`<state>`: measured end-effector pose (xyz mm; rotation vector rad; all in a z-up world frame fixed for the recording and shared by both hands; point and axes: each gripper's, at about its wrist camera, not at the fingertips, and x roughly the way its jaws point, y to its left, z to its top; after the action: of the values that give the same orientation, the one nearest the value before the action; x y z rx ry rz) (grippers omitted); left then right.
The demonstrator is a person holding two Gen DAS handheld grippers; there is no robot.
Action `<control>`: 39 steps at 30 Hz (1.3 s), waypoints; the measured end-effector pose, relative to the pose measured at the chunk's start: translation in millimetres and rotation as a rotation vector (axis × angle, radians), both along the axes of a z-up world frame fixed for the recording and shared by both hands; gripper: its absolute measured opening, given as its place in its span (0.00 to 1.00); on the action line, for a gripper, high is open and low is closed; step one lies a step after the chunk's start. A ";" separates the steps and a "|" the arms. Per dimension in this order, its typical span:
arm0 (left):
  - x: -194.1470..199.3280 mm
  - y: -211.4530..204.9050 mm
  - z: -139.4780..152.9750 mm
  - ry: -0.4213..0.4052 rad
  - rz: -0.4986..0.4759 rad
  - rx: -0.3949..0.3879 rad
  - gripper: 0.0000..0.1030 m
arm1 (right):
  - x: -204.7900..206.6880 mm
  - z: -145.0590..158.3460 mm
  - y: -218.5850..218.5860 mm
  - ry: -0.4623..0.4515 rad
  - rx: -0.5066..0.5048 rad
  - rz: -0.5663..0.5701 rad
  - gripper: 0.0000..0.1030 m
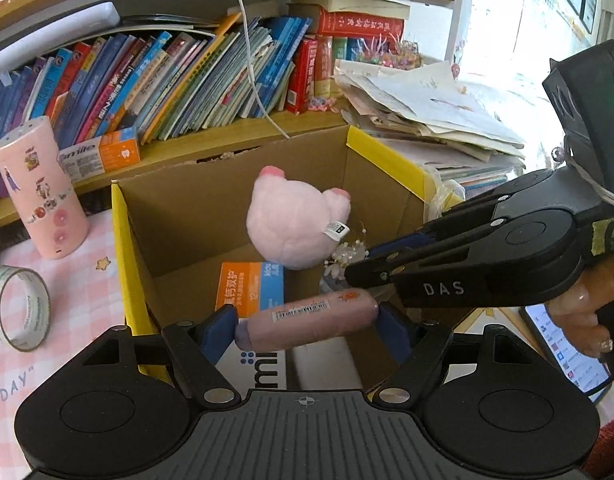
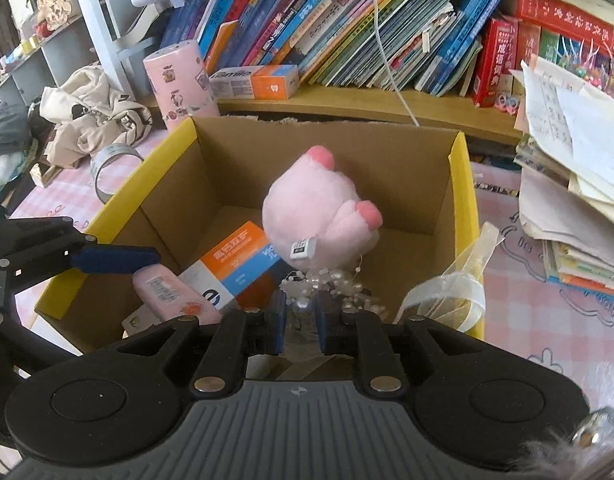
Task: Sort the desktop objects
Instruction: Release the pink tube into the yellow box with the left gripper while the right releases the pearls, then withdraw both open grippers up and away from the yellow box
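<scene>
Over the cardboard box [image 1: 235,216] at frame centre, the left hand-held gripper [image 1: 307,326] grips a pink tube [image 1: 307,320] end to end. The right hand-held gripper [image 2: 301,316], jaws nearly closed, pinches a pearl-bead charm [image 2: 331,284] carrying a pink plush [image 2: 319,220]. Judged step: dropping both into the box; next, lower and release, clear of the toothpaste carton [image 2: 235,268].
</scene>
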<state>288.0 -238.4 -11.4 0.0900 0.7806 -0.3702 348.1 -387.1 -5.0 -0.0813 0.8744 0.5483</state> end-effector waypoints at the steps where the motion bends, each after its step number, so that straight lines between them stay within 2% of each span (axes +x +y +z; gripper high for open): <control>1: -0.1 -0.3 0.2 0.000 0.001 0.004 0.76 | -0.5 0.2 0.1 0.001 -0.001 -0.001 0.20; 3: -1.2 -1.4 1.2 -0.005 0.003 0.016 0.76 | -1.5 1.5 -0.5 -0.003 -0.001 -0.005 0.26; 6: -4.7 -2.4 4.0 -0.020 0.002 0.027 0.78 | -4.8 7.9 -4.4 -0.020 0.018 -0.013 0.46; 10: -14.8 -4.2 10.9 -0.058 -0.004 0.038 0.82 | -14.5 19.0 -8.6 -0.052 0.045 -0.017 0.53; 19: -43.9 -3.7 30.4 -0.141 0.006 0.053 0.84 | -43.2 37.4 -14.6 -0.104 0.074 -0.016 0.57; 27: -80.4 2.2 44.8 -0.197 0.028 0.073 0.85 | -83.3 51.3 -28.1 -0.152 0.051 -0.017 0.60; 31: -97.6 4.3 50.4 -0.212 0.036 0.058 0.88 | -102.8 51.9 -33.1 -0.158 0.037 -0.014 0.60; 39: -118.6 4.0 51.7 -0.211 0.050 0.021 0.89 | -127.9 45.2 -32.7 -0.134 0.021 -0.012 0.61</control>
<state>169.4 -234.5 40.3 0.1270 0.5774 -0.3001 220.3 -419.8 40.2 -0.0923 0.7382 0.5347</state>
